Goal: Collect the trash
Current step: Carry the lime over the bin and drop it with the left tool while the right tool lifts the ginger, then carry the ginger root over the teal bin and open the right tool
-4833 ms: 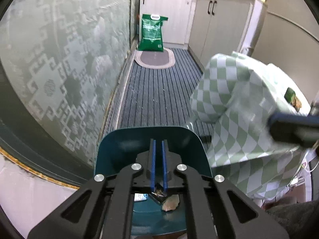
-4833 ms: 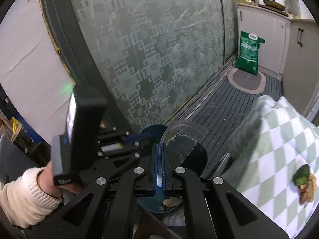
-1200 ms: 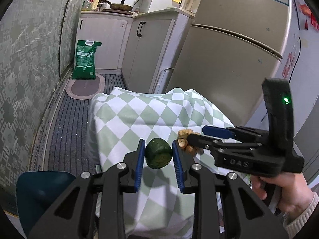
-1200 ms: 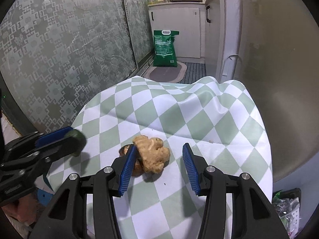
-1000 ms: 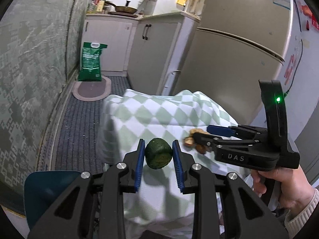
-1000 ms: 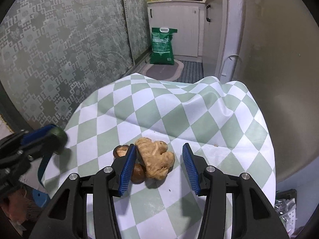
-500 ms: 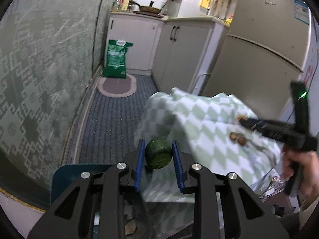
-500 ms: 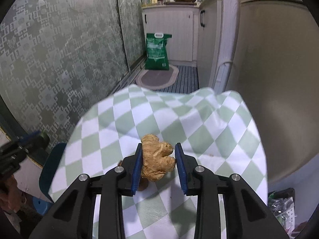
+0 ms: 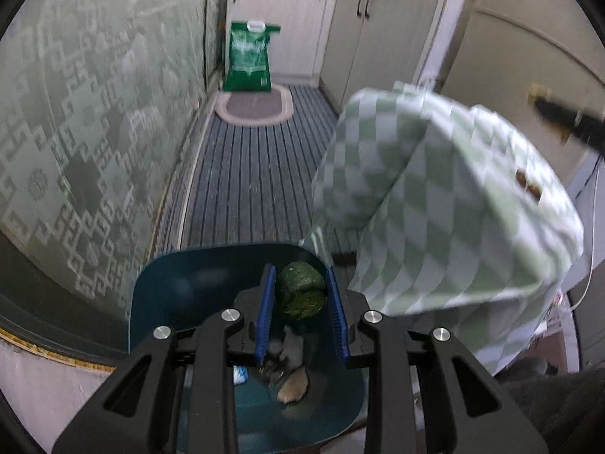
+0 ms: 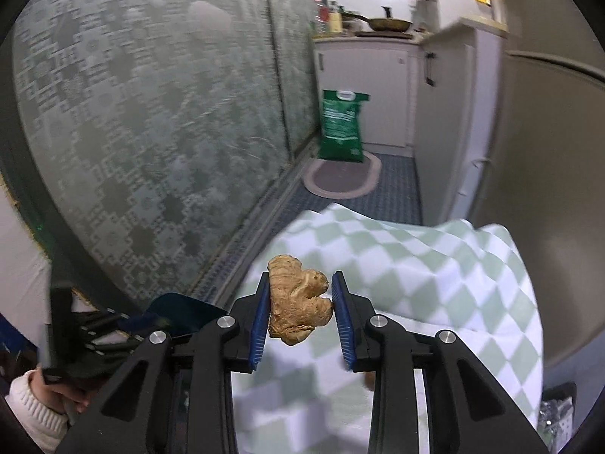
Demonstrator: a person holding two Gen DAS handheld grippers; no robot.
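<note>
Squarely between right tongs: ginger.

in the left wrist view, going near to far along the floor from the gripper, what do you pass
left gripper holding the green fruit → teal bin → striped floor mat → oval rug → green bag → white cabinets

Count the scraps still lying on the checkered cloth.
2, both small brown bits lying close together near the far right edge of the checkered cloth in the left wrist view. Blur and the cloth's folds may hide more.
</note>
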